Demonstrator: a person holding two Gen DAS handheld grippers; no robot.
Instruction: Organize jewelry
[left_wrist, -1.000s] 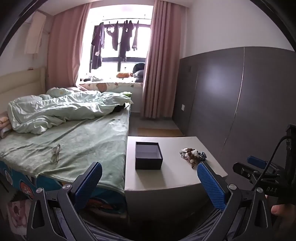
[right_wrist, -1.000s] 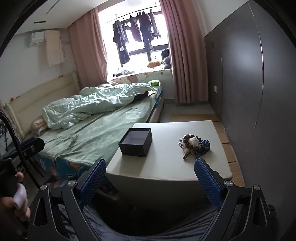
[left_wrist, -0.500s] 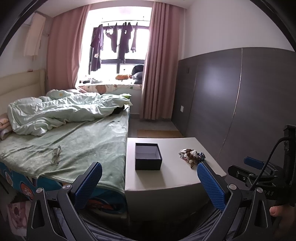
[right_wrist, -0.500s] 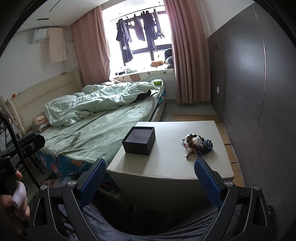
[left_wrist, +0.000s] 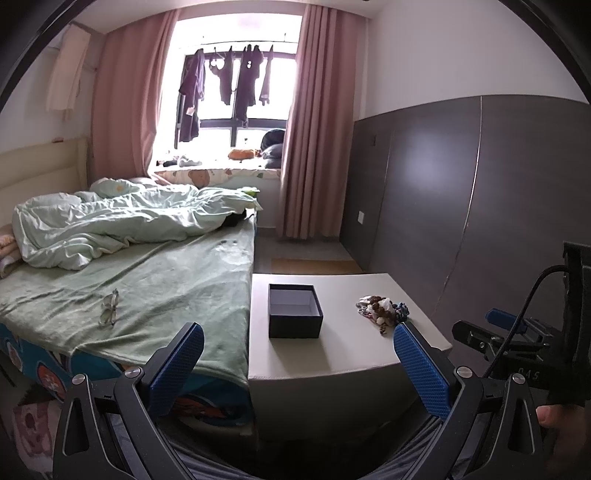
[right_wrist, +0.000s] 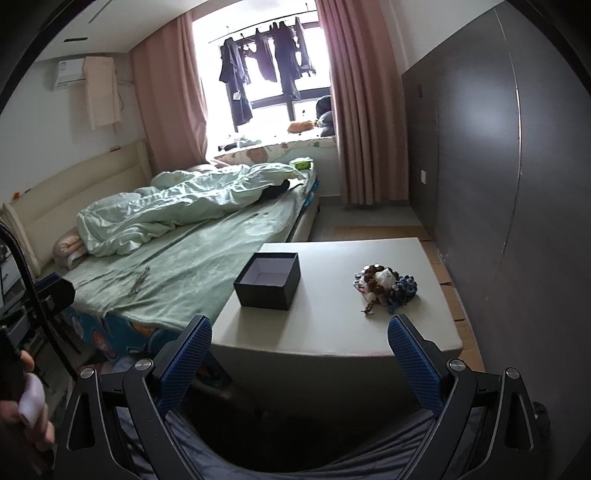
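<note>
Both grippers — left (left_wrist: 297, 363), right (right_wrist: 299, 354) — spread, empty; jewelry pile (right_wrist: 384, 286) beside upward-facing box (right_wrist: 267, 280).

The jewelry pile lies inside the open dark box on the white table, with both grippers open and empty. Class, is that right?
Not quite. The jewelry pile lies on the white table beside the open dark box, not inside it; the right wrist view shows this. Both grippers are open and empty.

Bare table (right_wrist: 332, 325) lies between box (right_wrist: 267, 280) and jewelry pile (right_wrist: 386, 282), well apart.
</note>
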